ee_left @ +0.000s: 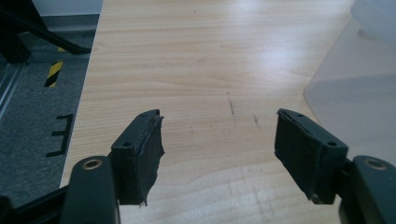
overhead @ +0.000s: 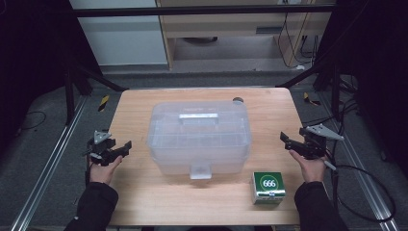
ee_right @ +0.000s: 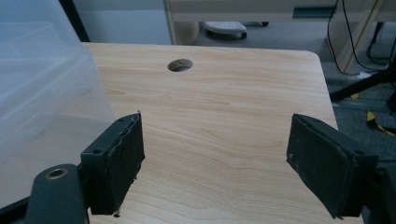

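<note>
Translucent plastic makes up the lidded storage box (overhead: 198, 137) that sits at the middle of the wooden table (overhead: 144, 192), its flat handle on top and its front latch facing the person. The left gripper (overhead: 126, 146) is held over the table's left edge, well apart from the box; in the left gripper view its jaws stand wide apart with bare wood between them and the box wall (ee_left: 355, 79) off to the right. The right gripper (overhead: 284, 139) is held near the table's right edge, jaws likewise spread and empty, the box (ee_right: 42, 84) at its left. A green carton marked 666 (overhead: 269, 187) stands near the front right corner, just beside the right hand (overhead: 312, 168).
</note>
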{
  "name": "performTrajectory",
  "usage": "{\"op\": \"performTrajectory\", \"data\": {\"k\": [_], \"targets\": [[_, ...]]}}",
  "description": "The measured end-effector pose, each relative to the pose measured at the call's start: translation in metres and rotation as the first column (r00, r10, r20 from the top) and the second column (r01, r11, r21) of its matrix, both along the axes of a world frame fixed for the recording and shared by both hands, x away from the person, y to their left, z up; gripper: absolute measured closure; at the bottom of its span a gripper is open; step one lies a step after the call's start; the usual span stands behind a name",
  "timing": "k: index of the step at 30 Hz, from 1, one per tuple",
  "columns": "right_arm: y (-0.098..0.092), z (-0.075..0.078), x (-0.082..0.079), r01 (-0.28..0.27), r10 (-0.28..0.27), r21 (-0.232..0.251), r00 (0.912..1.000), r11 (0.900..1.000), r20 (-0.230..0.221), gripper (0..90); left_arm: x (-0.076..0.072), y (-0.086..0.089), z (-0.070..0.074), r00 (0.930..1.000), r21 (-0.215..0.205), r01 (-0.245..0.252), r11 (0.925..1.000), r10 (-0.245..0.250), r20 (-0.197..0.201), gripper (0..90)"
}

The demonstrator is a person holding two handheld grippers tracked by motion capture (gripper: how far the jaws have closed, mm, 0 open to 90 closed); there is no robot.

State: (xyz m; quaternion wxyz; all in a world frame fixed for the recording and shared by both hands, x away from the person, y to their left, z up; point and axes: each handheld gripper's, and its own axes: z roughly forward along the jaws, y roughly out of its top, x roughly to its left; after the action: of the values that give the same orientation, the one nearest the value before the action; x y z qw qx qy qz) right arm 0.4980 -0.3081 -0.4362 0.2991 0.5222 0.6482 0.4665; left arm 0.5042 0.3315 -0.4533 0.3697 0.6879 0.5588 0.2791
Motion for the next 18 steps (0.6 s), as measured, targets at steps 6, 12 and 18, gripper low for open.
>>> {"op": "performTrajectory", "data": {"k": [6, 12, 18], "targets": [[-0.004, 0.010, -0.005, -0.049, 0.049, -0.055, 0.9987, 0.997, -0.011, 18.7, -0.009, 0.000, 0.007, 0.9995, 0.011, 0.022, 0.9997, -0.022, 0.025, 34.8], [0.001, 0.029, -0.007, -0.143, 0.142, -0.092, 0.9896, 0.985, -0.020, 17.7, -0.008, 0.005, 0.007, 0.9993, -0.008, 0.035, 0.9993, -0.035, 0.016, 37.5], [0.010, 0.044, -0.007, -0.209, 0.206, -0.131, 0.9780, 0.969, -0.033, 18.2, -0.007, 0.008, 0.007, 0.9991, -0.012, 0.042, 0.9990, -0.042, 0.010, 38.4]]}}
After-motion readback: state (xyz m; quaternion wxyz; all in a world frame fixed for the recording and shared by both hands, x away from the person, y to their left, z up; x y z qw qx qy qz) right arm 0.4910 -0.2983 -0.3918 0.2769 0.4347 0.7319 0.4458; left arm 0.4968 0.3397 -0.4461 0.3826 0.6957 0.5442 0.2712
